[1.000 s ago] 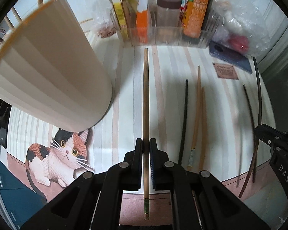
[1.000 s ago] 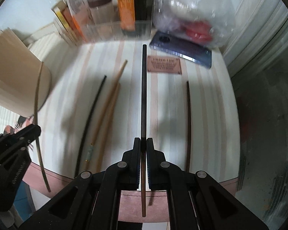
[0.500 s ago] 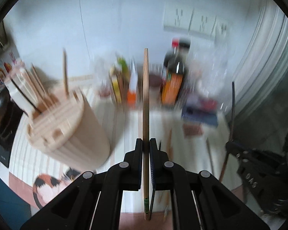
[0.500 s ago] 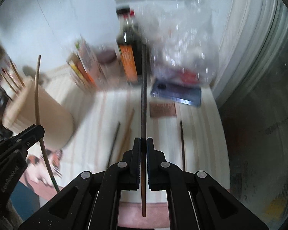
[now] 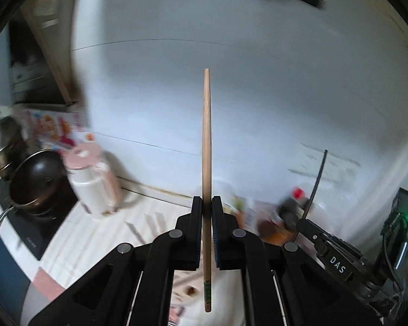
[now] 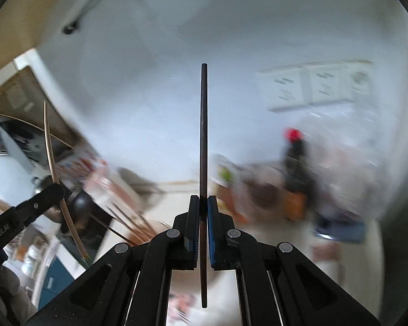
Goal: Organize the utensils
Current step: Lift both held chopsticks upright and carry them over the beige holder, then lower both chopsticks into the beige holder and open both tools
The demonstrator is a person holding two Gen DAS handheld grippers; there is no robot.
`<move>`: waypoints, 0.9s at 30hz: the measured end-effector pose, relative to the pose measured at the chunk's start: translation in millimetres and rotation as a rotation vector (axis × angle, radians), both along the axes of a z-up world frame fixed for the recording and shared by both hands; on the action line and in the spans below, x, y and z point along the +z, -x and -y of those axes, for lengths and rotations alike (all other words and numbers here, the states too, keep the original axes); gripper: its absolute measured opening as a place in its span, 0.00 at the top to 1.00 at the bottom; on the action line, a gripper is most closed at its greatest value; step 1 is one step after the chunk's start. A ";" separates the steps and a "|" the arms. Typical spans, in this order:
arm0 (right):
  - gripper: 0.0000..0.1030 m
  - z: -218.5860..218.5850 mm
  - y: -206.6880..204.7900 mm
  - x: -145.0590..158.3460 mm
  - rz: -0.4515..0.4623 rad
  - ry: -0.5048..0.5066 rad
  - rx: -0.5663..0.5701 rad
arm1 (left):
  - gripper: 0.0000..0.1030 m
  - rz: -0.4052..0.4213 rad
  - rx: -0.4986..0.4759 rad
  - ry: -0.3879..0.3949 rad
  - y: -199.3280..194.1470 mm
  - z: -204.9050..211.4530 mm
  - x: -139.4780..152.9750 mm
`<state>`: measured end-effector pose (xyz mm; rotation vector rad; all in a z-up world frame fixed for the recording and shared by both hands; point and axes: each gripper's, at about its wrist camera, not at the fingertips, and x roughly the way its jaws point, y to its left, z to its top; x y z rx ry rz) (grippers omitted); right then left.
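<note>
wooden chopstick [image 5: 206,146] in the left gripper [image 5: 206,233], black chopstick [image 6: 204,146] in the right gripper [image 6: 203,233]

each pair of jaws is clamped on its stick, which points up and away towards the white wall [image 5: 258,95]. far left, a dark wok [image 5: 35,187] sits beside a pink-lidded jug [image 5: 92,184]; the counter is blurred.

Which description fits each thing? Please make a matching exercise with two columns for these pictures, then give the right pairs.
Things:
1. wooden chopstick
2. black chopstick
3. dark pan
4. bottle cap

Descriptions:
A. red
B. clamped in the right hand-held gripper
C. sits at the left edge of the left wrist view
D. clamped in the left hand-held gripper

Pairs: 1-D, 2-B, 3-C, 4-A
</note>
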<state>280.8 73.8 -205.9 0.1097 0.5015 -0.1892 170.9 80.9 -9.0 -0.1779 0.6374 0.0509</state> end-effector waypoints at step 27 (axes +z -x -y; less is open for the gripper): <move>0.95 -68.7 -143.9 -89.6 0.038 0.145 0.192 | 0.96 -0.012 0.192 0.139 -71.3 -79.0 -112.3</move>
